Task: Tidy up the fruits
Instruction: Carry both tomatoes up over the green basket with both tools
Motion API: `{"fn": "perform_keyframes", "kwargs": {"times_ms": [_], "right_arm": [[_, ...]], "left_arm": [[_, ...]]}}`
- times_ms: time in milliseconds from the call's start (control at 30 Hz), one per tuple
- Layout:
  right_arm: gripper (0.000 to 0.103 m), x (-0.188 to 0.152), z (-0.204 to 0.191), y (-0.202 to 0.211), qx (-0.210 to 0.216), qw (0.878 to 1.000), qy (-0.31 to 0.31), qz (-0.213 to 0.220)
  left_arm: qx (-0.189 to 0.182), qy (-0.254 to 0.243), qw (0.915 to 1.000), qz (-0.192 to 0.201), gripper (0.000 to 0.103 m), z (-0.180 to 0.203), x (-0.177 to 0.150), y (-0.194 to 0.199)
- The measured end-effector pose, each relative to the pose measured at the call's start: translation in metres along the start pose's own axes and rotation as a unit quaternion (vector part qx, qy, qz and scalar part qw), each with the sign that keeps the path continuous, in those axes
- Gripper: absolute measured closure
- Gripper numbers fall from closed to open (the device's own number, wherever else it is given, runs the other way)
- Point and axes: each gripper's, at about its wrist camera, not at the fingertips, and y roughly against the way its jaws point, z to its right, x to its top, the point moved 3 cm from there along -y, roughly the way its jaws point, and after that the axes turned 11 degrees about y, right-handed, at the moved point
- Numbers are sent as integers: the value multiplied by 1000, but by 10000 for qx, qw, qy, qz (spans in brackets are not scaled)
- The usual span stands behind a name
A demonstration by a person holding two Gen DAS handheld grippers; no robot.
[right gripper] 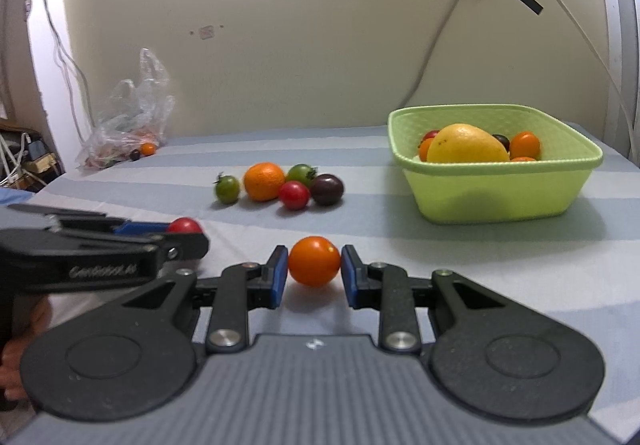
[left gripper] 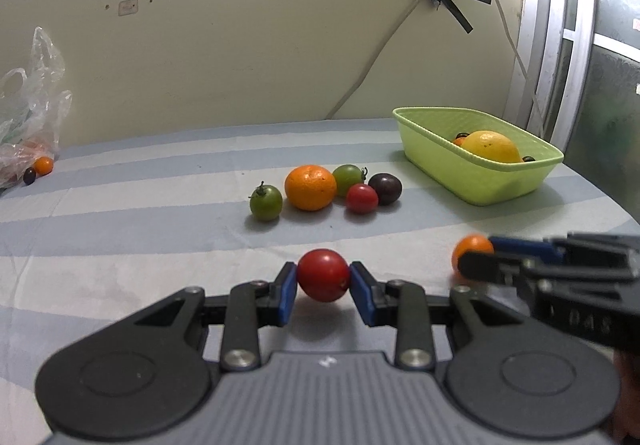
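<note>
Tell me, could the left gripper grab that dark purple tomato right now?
Probably not: the left gripper is already shut on a red tomato. The purple tomato sits farther ahead with open cloth between.

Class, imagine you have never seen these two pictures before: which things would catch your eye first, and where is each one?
First, the left gripper shut on a red tomato and the right gripper shut on an orange tomato, both in the foreground. Next, the lime-green basket at the right, with a big yellow fruit inside, and the cluster of loose fruits mid-table.

The left gripper (right gripper: pixel 192 241) bears a blurred brand — not legible; right gripper (left gripper: pixel 476 265) shows faint letters — unreadable.
</note>
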Motion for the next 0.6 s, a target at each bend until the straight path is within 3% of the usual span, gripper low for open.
{"fn": "perform_keyframes", "kwargs": {"times_ms": [400, 467, 600], "right_arm": [[69, -7, -14, 0, -6, 9996, 132, -233], [55, -7, -16, 2, 0, 9996, 165, -207], [55, -8, -17, 3, 16, 9996, 187, -205]], "left_arm": [[-245, 199, 9995, -5, 70, -18, -12, 9], [-283, 179, 9994, 78, 64, -18, -10, 13], [-225, 59, 9997, 126, 52, -14, -8, 13]]}}
